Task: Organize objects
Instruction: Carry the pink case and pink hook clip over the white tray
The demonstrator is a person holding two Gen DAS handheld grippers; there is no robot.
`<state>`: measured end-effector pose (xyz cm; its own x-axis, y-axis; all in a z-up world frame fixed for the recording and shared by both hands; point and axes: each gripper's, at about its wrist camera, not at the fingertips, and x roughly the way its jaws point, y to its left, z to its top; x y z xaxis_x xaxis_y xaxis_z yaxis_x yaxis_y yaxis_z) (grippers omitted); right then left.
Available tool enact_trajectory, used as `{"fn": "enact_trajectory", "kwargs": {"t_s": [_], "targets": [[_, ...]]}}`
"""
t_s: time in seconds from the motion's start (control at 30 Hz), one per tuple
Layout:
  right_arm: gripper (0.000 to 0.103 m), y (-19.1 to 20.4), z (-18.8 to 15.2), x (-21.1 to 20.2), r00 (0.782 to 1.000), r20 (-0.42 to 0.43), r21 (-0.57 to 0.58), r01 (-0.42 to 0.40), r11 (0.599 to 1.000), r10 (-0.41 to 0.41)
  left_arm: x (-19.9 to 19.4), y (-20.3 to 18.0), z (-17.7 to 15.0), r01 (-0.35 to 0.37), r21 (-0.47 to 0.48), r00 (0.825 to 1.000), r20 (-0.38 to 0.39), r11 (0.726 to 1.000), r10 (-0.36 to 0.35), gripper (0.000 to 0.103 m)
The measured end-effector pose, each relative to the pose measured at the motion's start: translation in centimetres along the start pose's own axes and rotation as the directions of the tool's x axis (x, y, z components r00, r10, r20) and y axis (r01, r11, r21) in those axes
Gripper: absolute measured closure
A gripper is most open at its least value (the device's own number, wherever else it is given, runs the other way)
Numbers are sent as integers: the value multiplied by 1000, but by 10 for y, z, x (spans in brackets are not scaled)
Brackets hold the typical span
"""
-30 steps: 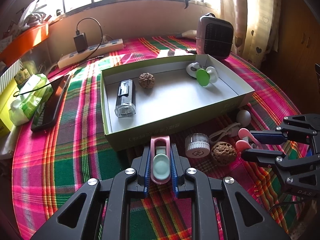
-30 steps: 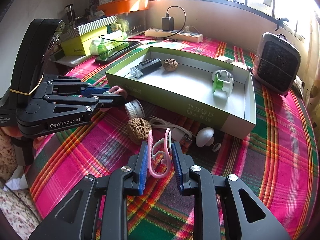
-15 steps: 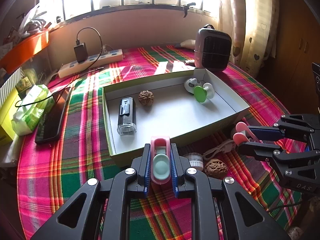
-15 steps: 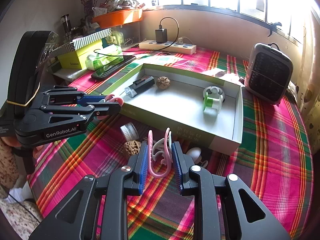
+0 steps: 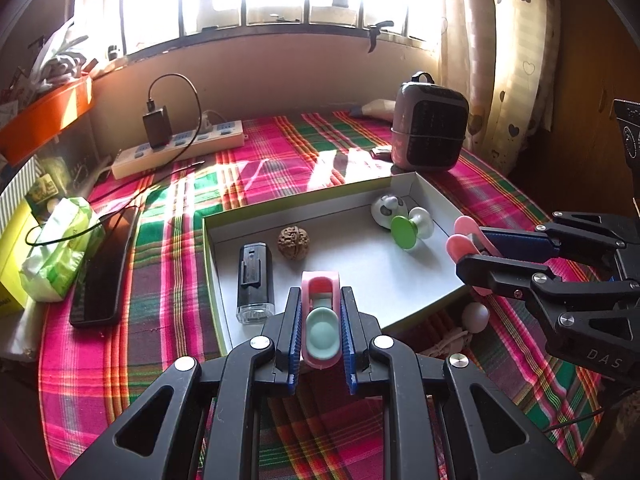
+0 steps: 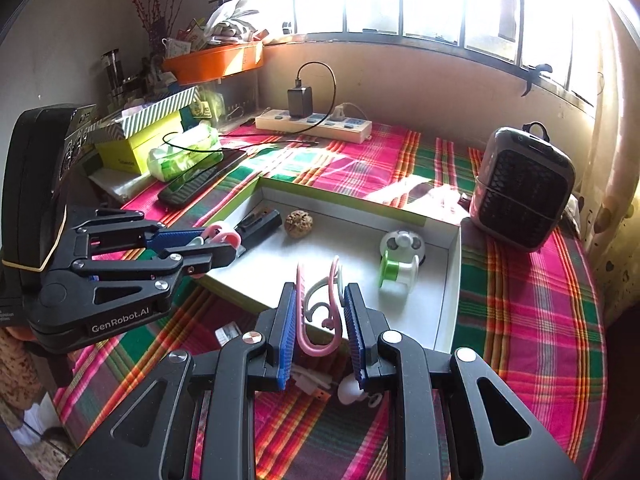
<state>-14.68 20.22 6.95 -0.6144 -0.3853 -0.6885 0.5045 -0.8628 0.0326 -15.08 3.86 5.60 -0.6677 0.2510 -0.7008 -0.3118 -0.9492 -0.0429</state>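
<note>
My left gripper [image 5: 320, 294] is shut on a pink clip with a mint-green oval pad [image 5: 321, 330], held above the near edge of the shallow white box [image 5: 436, 196]. Inside the box lie a black flashlight [image 5: 255, 280], a walnut [image 5: 294, 242] and a green and white spool toy [image 5: 404, 226]. My right gripper [image 6: 320, 294] is shut on a pink and white hook-shaped clip [image 6: 320, 320], over the box's near wall [image 6: 452, 280]. In the right wrist view the left gripper [image 6: 224, 246] hangs at the box's left corner. The right gripper [image 5: 460, 252] shows at the box's right side.
On the plaid cloth in front of the box lie a white round knob [image 5: 476, 316] and a white cable [image 5: 444, 340]. A small heater [image 5: 430, 120] stands behind the box. A power strip [image 5: 180, 148], a phone [image 5: 104, 268] and a tissue pack [image 5: 60, 248] are at the left.
Both grippers have risen with their clips and come in over the box's near edge. The loose walnut and small jar on the cloth have dropped out of sight below the left gripper.
</note>
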Motion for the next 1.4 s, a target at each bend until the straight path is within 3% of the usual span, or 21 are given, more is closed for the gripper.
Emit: {"fn": "enact_trajectory", "kwargs": {"t_s": [0.4, 1.4], "targets": [[78, -14, 24, 40, 998, -43, 52, 36, 998, -34, 27, 13, 10, -8, -62, 1000, -30, 998, 6, 87], [78, -27, 43, 117, 982, -171, 82, 100, 992, -85, 75, 27, 18, -34, -71, 994, -106, 997, 27, 87]]}}
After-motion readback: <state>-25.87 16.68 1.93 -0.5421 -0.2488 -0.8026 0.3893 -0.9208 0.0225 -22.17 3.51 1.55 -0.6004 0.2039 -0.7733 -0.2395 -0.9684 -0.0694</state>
